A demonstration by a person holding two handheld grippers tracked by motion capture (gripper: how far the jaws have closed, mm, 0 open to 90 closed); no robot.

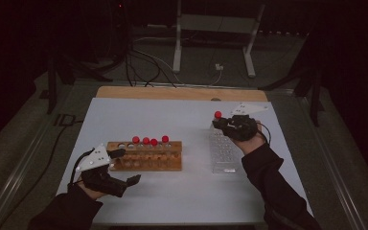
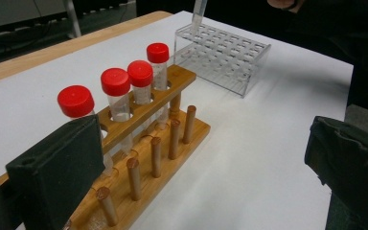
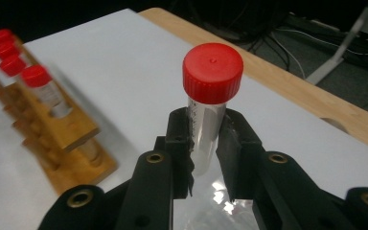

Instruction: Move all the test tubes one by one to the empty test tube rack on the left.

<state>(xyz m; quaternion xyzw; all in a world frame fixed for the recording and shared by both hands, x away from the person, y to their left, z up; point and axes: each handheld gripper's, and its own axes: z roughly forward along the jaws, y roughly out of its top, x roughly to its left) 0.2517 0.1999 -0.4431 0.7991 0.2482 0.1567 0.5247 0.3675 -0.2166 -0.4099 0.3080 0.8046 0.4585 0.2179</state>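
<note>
A clear tube with a red cap (image 3: pixel 210 91) stands upright between the jaws of my right gripper (image 3: pixel 206 143), which is shut on it just below the cap. In the high view this tube (image 1: pixel 217 115) and the right gripper (image 1: pixel 223 124) hang over the far end of a clear plastic rack (image 1: pixel 223 152). A wooden rack (image 1: pixel 146 157) left of centre holds several red-capped tubes (image 1: pixel 150 140) in a row. My left gripper (image 1: pixel 126 166) is open at the wooden rack's near-left end. Its jaws stand wide apart in the left gripper view (image 2: pixel 201 167), the left one beside the rack (image 2: pixel 148 143).
The white table top (image 1: pixel 191 191) ends in a wooden strip (image 1: pixel 182 93) at the far side. Beyond it are a dark floor with cables and a metal table frame (image 1: pixel 213 28). The clear rack (image 2: pixel 223 55) has no tubes in its holes.
</note>
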